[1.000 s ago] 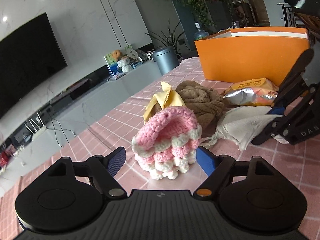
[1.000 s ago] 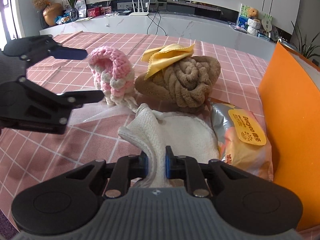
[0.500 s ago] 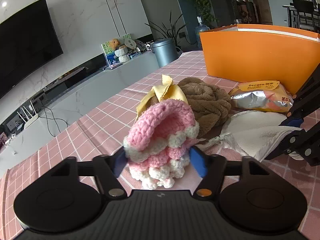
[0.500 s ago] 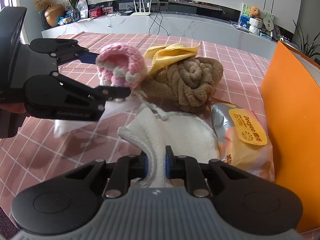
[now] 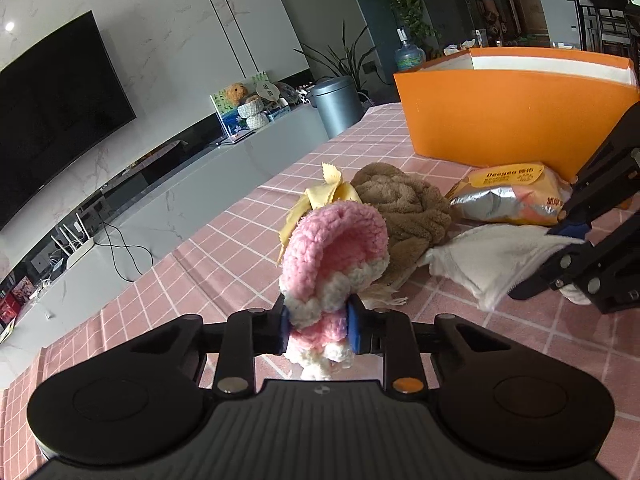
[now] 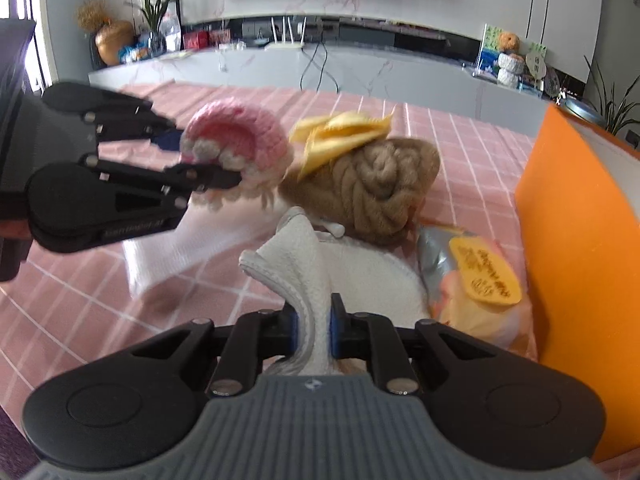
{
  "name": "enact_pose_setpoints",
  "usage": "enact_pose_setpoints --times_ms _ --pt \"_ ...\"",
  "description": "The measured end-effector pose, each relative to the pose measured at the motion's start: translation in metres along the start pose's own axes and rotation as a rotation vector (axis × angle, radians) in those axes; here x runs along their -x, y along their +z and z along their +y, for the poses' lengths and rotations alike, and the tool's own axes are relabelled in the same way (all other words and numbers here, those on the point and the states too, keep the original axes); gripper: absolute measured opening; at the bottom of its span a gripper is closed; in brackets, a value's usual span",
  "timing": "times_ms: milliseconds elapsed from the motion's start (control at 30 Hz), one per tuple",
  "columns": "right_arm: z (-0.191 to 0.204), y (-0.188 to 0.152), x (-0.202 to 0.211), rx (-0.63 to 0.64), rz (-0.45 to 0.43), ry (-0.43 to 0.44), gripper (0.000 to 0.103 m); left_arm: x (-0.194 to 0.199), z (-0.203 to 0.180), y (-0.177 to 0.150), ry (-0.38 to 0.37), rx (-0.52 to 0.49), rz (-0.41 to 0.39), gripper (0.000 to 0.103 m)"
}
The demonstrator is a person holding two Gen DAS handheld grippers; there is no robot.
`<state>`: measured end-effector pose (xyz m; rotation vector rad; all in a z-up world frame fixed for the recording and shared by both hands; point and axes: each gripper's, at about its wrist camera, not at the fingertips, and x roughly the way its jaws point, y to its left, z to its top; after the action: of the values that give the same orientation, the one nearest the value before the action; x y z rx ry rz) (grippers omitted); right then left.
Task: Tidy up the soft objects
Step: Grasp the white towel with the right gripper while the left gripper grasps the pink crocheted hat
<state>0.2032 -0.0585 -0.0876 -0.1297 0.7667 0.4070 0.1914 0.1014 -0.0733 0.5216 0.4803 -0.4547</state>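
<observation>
Pink-and-white crocheted piece [image 5: 332,264], soft, ruffled at the hem: sits between the blue pads [image 5: 355,330] of the left gripper [image 5: 319,330], whose jaws are closing on its lower part, both pads against the yarn; its lowest ruffles are hidden behind the gripper body, and whether they touch the cloth below cannot be told. White terry cloth [image 6: 316,276]: a fold rises between the nearly closed jaws of the right gripper [image 6: 312,334] and is pinched there; the rest spreads beyond the fingertips, its near end hidden under the gripper. Brown twisted plush towel [image 6: 372,188]: just past the white cloth, ahead of the right jaws, touching the crochet's far side. Yellow cloth [image 6: 340,132]: draped on the towel's top. Foil snack packet [image 6: 476,284]: to the right of the right jaws, against the orange box [image 6: 580,240], which is cut off by the frame edge. Pink checked tablecloth [image 5: 192,264]: under all items. In the right wrist view the left gripper and crochet are blurred.
</observation>
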Motion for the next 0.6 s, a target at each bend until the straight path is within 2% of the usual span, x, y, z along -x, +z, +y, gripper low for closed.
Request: enact_pose_setpoints --times_ms 133,333,500,600 --pt "-0.014 0.007 0.018 -0.072 -0.042 0.042 0.012 0.015 0.0 0.009 0.02 0.005 0.003 0.03" --pt "-0.023 0.016 0.051 -0.103 -0.138 0.09 0.012 0.038 0.0 0.028 0.063 0.018 -0.007 0.03" --pt "-0.031 0.02 0.074 -0.108 -0.197 0.108 0.013 0.058 -0.009 0.047 0.114 -0.026 -0.017 0.03" --pt "-0.038 0.022 0.083 -0.119 -0.195 0.114 0.014 0.066 -0.015 0.056 0.142 -0.05 -0.006 0.03"
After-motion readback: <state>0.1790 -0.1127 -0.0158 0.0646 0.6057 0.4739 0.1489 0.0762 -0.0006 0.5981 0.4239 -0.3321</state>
